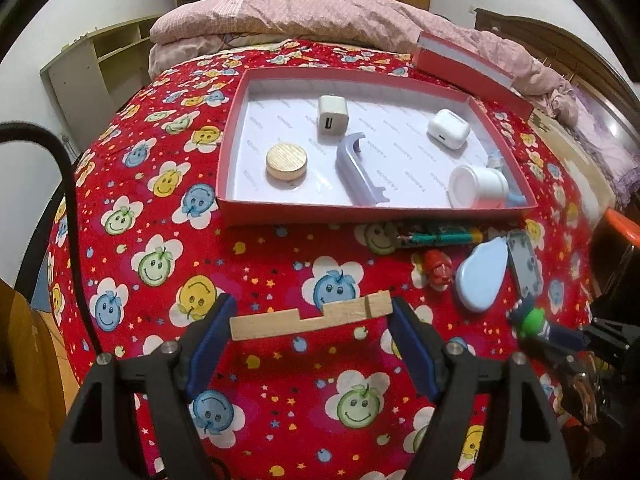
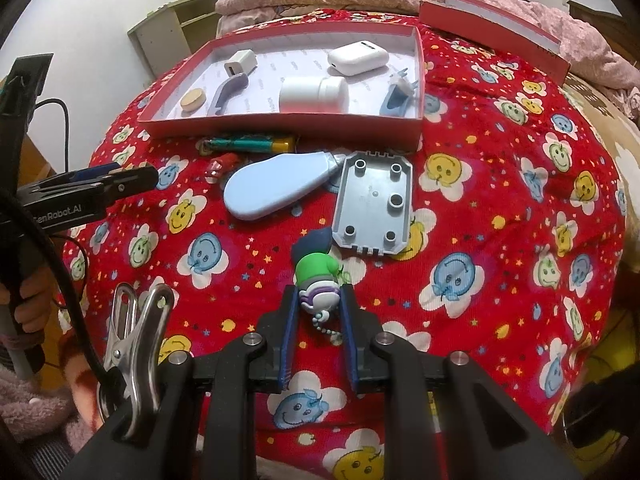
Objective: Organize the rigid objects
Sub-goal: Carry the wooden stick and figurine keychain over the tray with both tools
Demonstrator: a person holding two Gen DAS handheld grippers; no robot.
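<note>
My left gripper (image 1: 312, 316) is shut on a notched wooden stick (image 1: 310, 317), held by its two ends above the red bedspread. My right gripper (image 2: 320, 296) is shut on a small toy figure (image 2: 318, 276) with a green body and a bead chain; it also shows in the left wrist view (image 1: 534, 320). The red box (image 1: 360, 214) ahead holds a white charger cube (image 1: 333, 115), a gold disc (image 1: 287, 160), a lilac handle (image 1: 360, 172), a white earbud case (image 1: 448, 128) and a white jar (image 1: 478, 186).
On the spread before the box lie a green pen (image 2: 248, 145), a small red toy (image 2: 222, 164), a light blue oval case (image 2: 272, 188) and a grey plastic plate (image 2: 376, 204). The box lid (image 2: 492, 28) stands at the back right. A metal clip (image 2: 134, 344) sits by my right gripper.
</note>
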